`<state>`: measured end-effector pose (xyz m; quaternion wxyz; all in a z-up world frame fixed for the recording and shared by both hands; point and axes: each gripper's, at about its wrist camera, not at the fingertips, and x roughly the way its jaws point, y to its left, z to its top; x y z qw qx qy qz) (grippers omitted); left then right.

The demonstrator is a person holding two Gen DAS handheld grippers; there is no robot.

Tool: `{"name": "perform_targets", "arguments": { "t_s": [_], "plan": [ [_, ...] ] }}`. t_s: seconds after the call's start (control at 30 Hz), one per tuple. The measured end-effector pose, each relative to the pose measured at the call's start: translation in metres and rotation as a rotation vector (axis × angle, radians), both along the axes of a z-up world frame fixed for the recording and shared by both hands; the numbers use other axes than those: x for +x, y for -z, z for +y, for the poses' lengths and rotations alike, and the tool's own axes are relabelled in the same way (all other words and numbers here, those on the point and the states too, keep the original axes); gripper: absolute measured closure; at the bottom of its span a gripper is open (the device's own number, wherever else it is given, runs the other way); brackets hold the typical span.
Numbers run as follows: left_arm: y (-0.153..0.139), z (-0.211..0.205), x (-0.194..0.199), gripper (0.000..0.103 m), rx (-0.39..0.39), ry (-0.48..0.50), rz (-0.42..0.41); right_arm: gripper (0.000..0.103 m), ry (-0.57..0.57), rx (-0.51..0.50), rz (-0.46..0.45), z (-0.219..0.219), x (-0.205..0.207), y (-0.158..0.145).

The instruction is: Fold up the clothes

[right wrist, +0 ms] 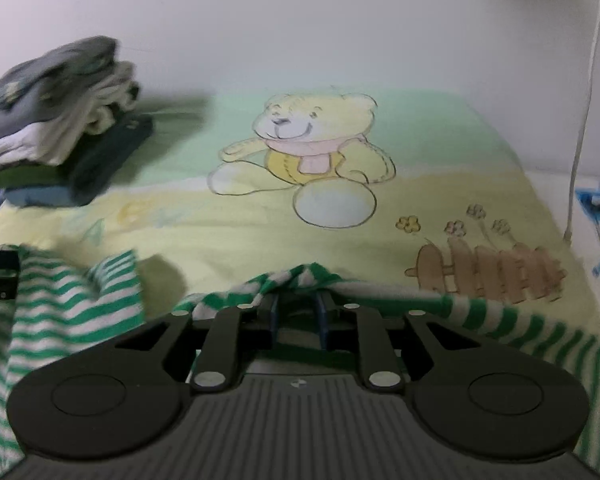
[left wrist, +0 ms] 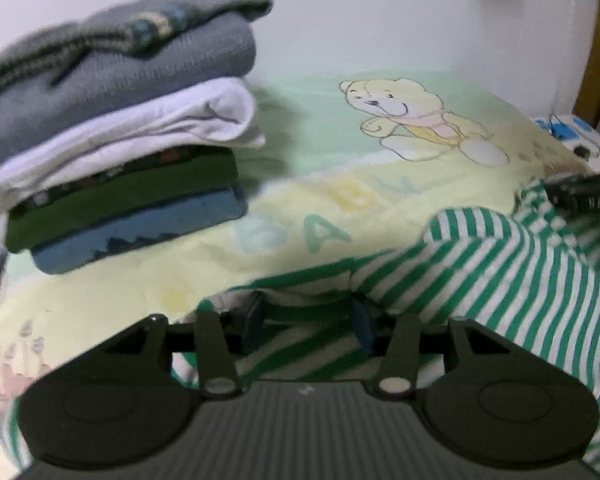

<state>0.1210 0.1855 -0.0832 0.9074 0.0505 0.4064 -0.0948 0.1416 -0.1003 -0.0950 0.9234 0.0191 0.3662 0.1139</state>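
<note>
On a pale yellow and green bedsheet (right wrist: 440, 184) printed with a cartoon bear (right wrist: 300, 160), a green-and-white striped garment (left wrist: 500, 264) is spread along the edge nearest the cameras, in front of the bear and well apart from it. Left of the bear, at the far side of the sheet, a stack of folded clothes (left wrist: 112, 128) is seen: a blue piece at the bottom, a dark green one on it, a white one above that, and grey knitwear on top. In the left wrist view, the left gripper (left wrist: 308, 316) is held over the near hem of the striped garment with its fingers standing apart; striped cloth lies under and between the blue pads (left wrist: 256, 312), but whether the pads press on it cannot be told. In the right wrist view, the right gripper (right wrist: 298, 312) is seen with its fingers drawn close together, a narrow gap left between them; a bunched ridge of the striped cloth rises just beyond the fingertips, and whether it is pinched cannot be told from that view. A drawn wooden fence (right wrist: 492, 276) and small flowers are printed on the sheet right of the bear. A white cable (right wrist: 580, 128) hangs down the wall beyond the fence.
</note>
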Motion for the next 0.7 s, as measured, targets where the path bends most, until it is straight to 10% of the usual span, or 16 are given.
{"name": "perform_targets", "arguments": {
  "t_s": [0.53,0.7],
  "plan": [
    [-0.017,-0.006,-0.041,0.038,0.248,0.046,-0.124,0.076,0.061,0.036,0.018,-0.028,-0.027,-0.027],
    [-0.023,-0.002,-0.077,0.037,0.155,0.076,-0.079,0.067,-0.045,0.094,0.1,-0.022,-0.065,-0.021]
  ]
}}
